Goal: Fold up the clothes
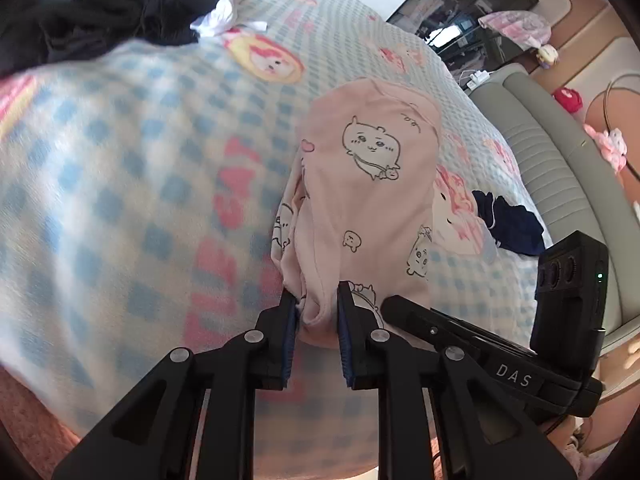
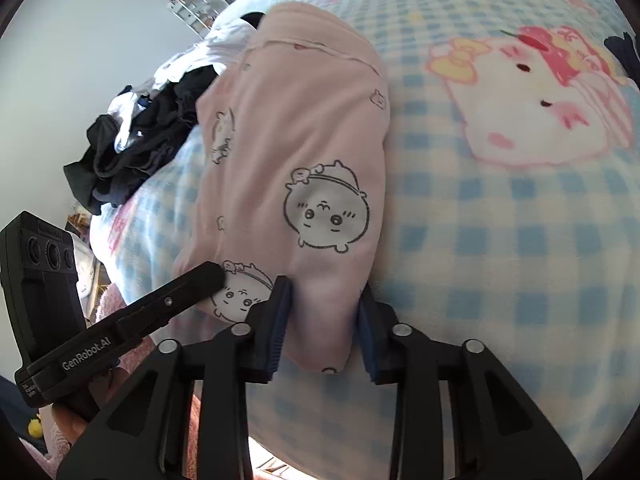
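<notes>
My left gripper (image 1: 318, 304) has its jaws nearly together, and a bunched fold of the pink garment (image 1: 368, 184) sits squeezed between the blue pads, so I have hold of that near edge. My right gripper (image 2: 322, 312) stands a little wider, with a thicker roll of the same pink garment (image 2: 304, 152) filling the gap between its pads; the cloth touches both, so I count it as gripped too. Both hold points are along the garment's near end, close to the bed's near edge, with the two grippers just beside each other. The garment, printed with cartoon faces, lies lengthwise on the checked blue-and-white blanket (image 1: 120, 168), running away from me toward the far side of the bed. A pile of dark and white clothes (image 1: 112, 8) sits at the bed's far left corner, well apart from the pink piece. A small navy item (image 1: 508, 224) lies near the bed's right edge.
</notes>
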`<move>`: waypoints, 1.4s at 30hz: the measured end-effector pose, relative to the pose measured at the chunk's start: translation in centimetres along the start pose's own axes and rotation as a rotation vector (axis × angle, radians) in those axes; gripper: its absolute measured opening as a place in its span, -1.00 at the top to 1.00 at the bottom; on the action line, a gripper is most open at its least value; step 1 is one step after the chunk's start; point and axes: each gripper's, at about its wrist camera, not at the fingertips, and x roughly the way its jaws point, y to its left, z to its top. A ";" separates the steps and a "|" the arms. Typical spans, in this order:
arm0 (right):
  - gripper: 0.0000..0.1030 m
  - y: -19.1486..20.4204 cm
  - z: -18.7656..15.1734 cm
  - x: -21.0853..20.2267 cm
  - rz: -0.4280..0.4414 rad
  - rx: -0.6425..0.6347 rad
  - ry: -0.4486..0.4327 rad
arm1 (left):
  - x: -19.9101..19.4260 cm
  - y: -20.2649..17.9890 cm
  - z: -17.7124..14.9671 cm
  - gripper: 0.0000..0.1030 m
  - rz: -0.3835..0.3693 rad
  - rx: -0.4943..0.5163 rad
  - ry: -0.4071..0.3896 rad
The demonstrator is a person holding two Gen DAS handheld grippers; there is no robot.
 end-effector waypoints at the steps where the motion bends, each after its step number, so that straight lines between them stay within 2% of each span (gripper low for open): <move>1: 0.59 0.8 -0.4 -0.5 0.029 -0.009 -0.010 | -0.9 0.2 0.3 0.63 0.020 0.010 -0.018; 4: 0.60 3.6 -2.0 -1.8 0.142 -0.031 -0.023 | -3.5 1.6 1.5 0.63 0.096 0.023 -0.081; 6: 0.48 5.4 -3.3 -2.3 0.216 -0.044 -0.014 | -5.0 2.8 2.1 0.56 0.147 0.011 -0.119; 7: 0.38 5.8 -3.6 -2.1 0.219 -0.050 0.004 | -5.5 3.7 1.9 0.46 0.186 -0.032 -0.133; 8: 0.20 5.8 -3.8 -2.0 0.206 -0.051 0.018 | -5.7 4.5 1.5 0.31 0.198 -0.078 -0.138; 11: 0.08 3.3 -2.8 -2.5 0.067 0.003 -0.027 | -5.6 6.6 0.1 0.18 0.130 -0.202 -0.128; 12: -0.03 2.2 -2.3 -3.0 0.030 0.027 -0.047 | -5.3 6.9 -0.4 0.15 0.110 -0.220 -0.113; 13: -0.11 1.1 -1.5 -3.4 0.017 0.039 -0.067 | -4.8 6.9 -1.0 0.12 0.093 -0.218 -0.089; 14: -0.28 0.3 -0.4 -3.7 0.010 0.036 -0.079 | -4.3 6.8 -1.6 0.10 0.077 -0.216 -0.064; 15: -0.34 -0.3 0.8 -3.7 0.002 0.026 -0.085 | -3.7 6.8 -2.0 0.08 0.056 -0.215 -0.043; 18: -0.33 -1.3 4.5 -2.9 -0.006 0.000 -0.059 | -1.8 6.6 -2.4 0.00 -0.003 -0.209 -0.003; 22: -0.43 -0.3 7.5 -0.4 0.019 -0.087 -0.016 | -0.9 6.3 -1.1 0.00 -0.041 -0.192 -0.024; 24: -0.40 -0.3 7.9 1.3 0.022 -0.096 0.015 | -0.7 6.2 -0.6 0.17 -0.033 -0.187 -0.027; 25: -0.28 -0.4 7.9 1.9 0.020 -0.088 0.014 | -0.6 6.0 -0.4 0.34 -0.031 -0.173 -0.027; 26: 0.04 -0.3 7.8 2.1 0.010 -0.093 0.007 | -0.8 5.7 -0.2 0.42 -0.034 -0.142 -0.025; 29: 0.21 0.6 6.8 0.2 0.019 -0.121 -0.033 | -1.8 3.8 1.0 0.47 -0.059 -0.025 -0.032; 32: 0.25 1.1 4.7 -3.5 0.050 -0.085 -0.089 | -3.0 1.6 2.4 0.47 -0.105 0.106 -0.047; 35: 0.24 1.4 1.2 -7.3 0.021 -0.027 -0.127 | -4.4 0.4 3.2 0.47 -0.177 0.172 -0.056; 36: 0.11 1.2 0.0 -7.9 0.007 -0.007 -0.123 | -4.8 0.4 3.1 0.47 -0.179 0.178 -0.060; 38: 0.03 0.1 -1.7 -7.6 -0.046 0.024 -0.085 | -4.2 1.0 2.7 0.47 -0.109 0.175 -0.051; 39: -0.07 -0.6 -2.5 -7.2 -0.075 0.038 -0.063 | -3.5 1.7 2.4 0.47 -0.051 0.161 -0.034; 40: -0.07 -1.5 -3.1 -6.7 -0.111 0.057 -0.037 | -2.6 2.7 2.1 0.47 0.012 0.127 -0.010; 41: -0.14 -2.5 -3.3 -6.6 -0.124 0.086 -0.027 | -1.8 3.9 1.8 0.47 0.069 0.086 0.014; 42: -0.16 -3.2 -3.4 -7.1 -0.101 0.121 -0.040 | -1.6 5.1 1.4 0.47 0.091 0.044 0.023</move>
